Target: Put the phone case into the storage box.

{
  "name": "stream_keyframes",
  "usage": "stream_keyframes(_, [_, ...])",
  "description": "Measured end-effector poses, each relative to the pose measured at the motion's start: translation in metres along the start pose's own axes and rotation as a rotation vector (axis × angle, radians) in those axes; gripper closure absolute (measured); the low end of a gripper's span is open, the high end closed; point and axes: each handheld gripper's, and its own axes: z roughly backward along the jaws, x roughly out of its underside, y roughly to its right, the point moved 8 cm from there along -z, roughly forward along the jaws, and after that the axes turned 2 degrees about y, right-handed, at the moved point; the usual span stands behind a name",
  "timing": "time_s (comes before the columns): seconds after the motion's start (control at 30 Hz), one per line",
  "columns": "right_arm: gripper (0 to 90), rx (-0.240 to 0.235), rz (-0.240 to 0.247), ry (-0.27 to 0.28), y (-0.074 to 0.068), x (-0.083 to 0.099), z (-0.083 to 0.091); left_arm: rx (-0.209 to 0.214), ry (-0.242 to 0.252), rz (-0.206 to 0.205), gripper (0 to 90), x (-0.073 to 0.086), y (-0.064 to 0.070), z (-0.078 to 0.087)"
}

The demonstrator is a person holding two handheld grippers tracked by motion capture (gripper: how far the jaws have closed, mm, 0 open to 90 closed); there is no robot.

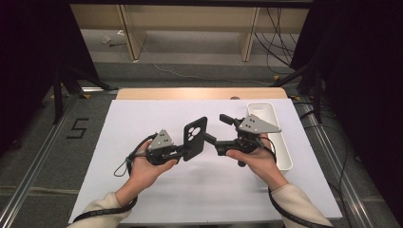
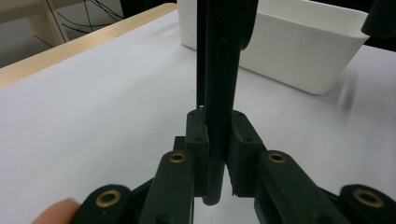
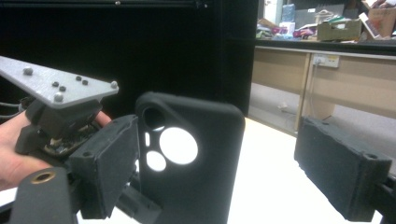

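Above the white table [image 1: 157, 199], beside the white bin [image 1: 284, 152], the left gripper [image 1: 183, 153] clamps the upright black phone case [image 1: 195, 137] by its lower edge, while the right gripper [image 1: 215, 128] spreads wide with one jaw at the case's far side.

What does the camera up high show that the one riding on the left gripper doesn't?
The high view alone takes in both hands, the right gripper with its jaws apart, the round camera cutouts in the black phone case, and the whole white sheet on the table. The left gripper view alone catches the case edge-on, pinched between the left gripper jaws. Both include the case and the white tray.
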Motion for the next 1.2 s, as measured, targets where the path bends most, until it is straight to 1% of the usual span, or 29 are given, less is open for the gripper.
stream_keyframes(0.17, [15.1,0.015,-0.001,0.019,0.004,0.0,0.009,-0.012,-0.001,0.005,80.1,0.001,-0.002,0.0])
stream_keyframes(0.37, [14.6,0.022,0.002,0.016,0.005,0.001,0.014,-0.014,-0.003,0.013,80.1,0.002,-0.002,0.0])
stream_keyframes(0.5, [8.3,0.018,0.001,0.01,0.003,0.001,0.019,-0.013,0.002,0.011,80.1,0.0,-0.002,0.0])
stream_keyframes(0.6, [4.3,0.009,0.004,0.001,0.002,0.002,0.023,-0.021,0.007,0.014,80.1,-0.001,-0.003,0.0])
stream_keyframes(0.7, [2.6,0.004,0.011,-0.007,0.001,0.003,0.027,-0.028,0.01,0.017,80.1,-0.001,-0.002,0.0])
stream_keyframes(0.9, [0.9,0.029,0.013,-0.005,0.002,0.006,0.033,-0.032,0.011,0.017,80.1,-0.003,0.005,-0.004])
stream_keyframes(0.97, [0.9,0.036,0.006,-0.007,0.002,0.007,0.034,-0.032,0.014,0.021,80.1,-0.004,0.009,-0.007])
stream_keyframes(1.2, [0.5,0.052,0.007,-0.004,0.003,0.009,0.033,-0.028,0.018,0.029,80.1,-0.006,0.019,-0.015])
